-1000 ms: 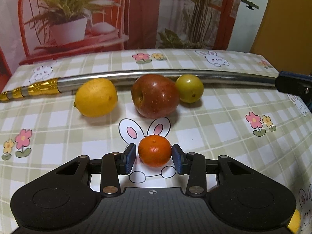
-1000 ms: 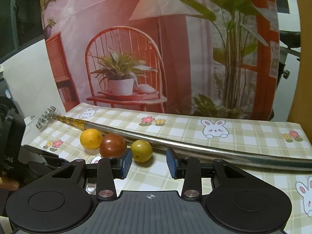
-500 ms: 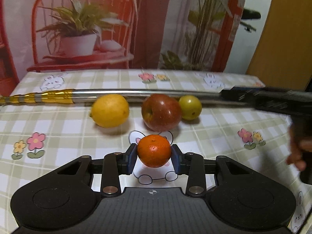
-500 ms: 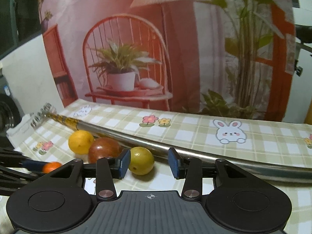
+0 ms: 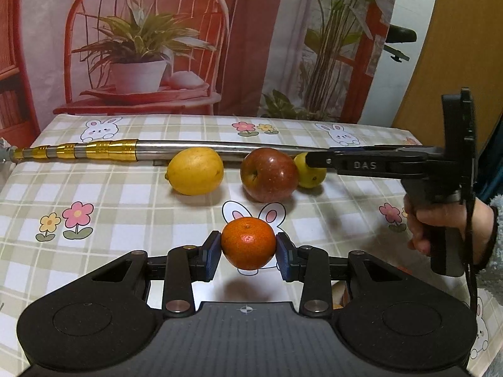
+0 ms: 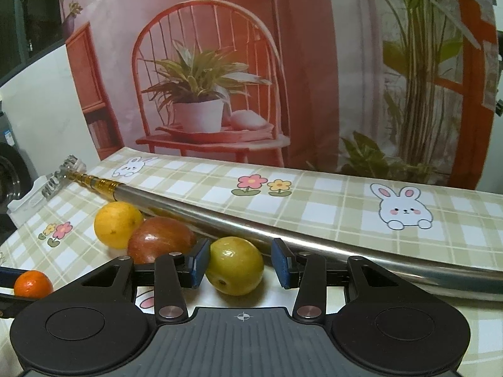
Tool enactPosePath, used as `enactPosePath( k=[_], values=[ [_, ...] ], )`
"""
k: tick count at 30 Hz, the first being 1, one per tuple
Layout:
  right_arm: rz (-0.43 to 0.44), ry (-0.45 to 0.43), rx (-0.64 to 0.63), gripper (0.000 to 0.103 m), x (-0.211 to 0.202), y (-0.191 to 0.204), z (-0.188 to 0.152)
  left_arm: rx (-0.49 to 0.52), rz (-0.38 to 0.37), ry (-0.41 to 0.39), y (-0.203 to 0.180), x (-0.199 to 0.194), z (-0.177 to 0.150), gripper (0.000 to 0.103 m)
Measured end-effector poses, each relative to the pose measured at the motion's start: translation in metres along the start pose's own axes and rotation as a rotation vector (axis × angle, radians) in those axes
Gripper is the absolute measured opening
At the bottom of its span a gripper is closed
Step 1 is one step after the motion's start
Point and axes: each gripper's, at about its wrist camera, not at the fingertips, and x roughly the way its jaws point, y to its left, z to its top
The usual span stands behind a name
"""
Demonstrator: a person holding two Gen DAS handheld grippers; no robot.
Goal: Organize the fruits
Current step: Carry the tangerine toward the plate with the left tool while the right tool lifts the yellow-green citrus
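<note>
Left tongs (image 5: 248, 251) clamp the tangerine (image 5: 248, 242) (lifted); right tongs (image 6: 240, 263) straddle the green fruit (image 6: 234, 265).

Right gripper (image 6: 240, 264) spread wide around the yellow-green fruit (image 6: 234, 266), pads not touching it. Red apple (image 6: 160, 243) and lemon (image 6: 118, 224) lined up just left, along the metal pole (image 6: 283, 235). Small orange (image 6: 33, 287) far left, off the checkered tablecloth (image 6: 330, 194).

I see even, warm indoor light from above — soft shadows under the fruit, a bright glare streak along the steel pole (image 6: 314, 242). Fisheye bends the edges; focus stays sharp.
</note>
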Motion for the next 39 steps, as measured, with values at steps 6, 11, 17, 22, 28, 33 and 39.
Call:
enactPosePath(
  k=[6, 11, 17, 22, 28, 33, 39],
  values=[
    [0.025, 0.007, 0.033, 0.046, 0.010, -0.002, 0.001, 0.001, -0.004, 0.007, -0.002, -0.002, -0.001, 0.039],
    [0.058, 0.034, 0.051, 0.044, 0.014, -0.002, 0.000, 0.008, -0.004, 0.009, -0.005, -0.003, -0.002, 0.039],
    [0.077, 0.046, 0.088, 0.042, 0.013, -0.004, -0.001, 0.021, -0.010, 0.005, -0.012, -0.009, -0.002, 0.039],
    [0.085, 0.046, 0.119, 0.041, 0.009, -0.010, -0.004, 0.024, -0.019, 0.004, -0.017, -0.014, -0.004, 0.039],
    [0.090, 0.010, 0.111, 0.041, -0.018, -0.008, -0.009, 0.039, -0.040, 0.005, -0.026, -0.022, -0.009, 0.039],
    [0.096, -0.010, 0.116, 0.041, -0.048, -0.012, -0.016, 0.076, -0.077, 0.003, -0.040, -0.030, -0.015, 0.039],
    [0.073, -0.025, 0.132, 0.041, -0.086, -0.018, -0.039, 0.120, -0.144, 0.024, -0.061, -0.036, -0.025, 0.039]
  ],
)
